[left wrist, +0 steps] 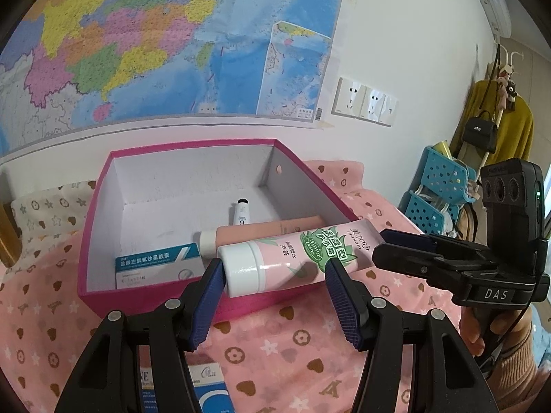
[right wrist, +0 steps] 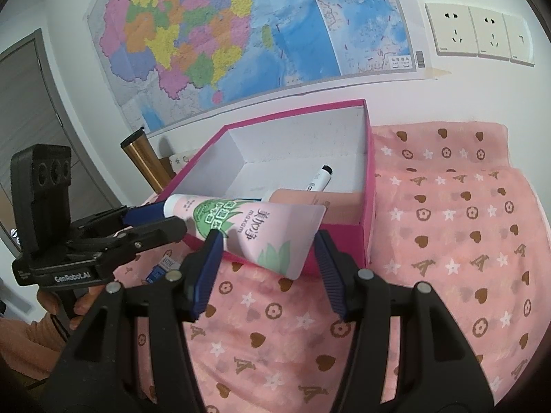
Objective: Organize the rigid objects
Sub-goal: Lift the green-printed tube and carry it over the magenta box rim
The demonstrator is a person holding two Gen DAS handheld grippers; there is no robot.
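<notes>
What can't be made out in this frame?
- Boxes at left wrist view's bottom edge: cut off, partly behind the left tongs.
- Peach tube in right wrist view: mostly hidden by the hand cream tube and pink box wall.
- Medicine box small print: unreadable.

Setting: home bedroom. Evidence: pink fleece blanket with heart, star and flower print; large colourful paper wall map; white wall sockets; yellow garment on coat stand; black handbag; blue perforated plastic baskets.
</notes>
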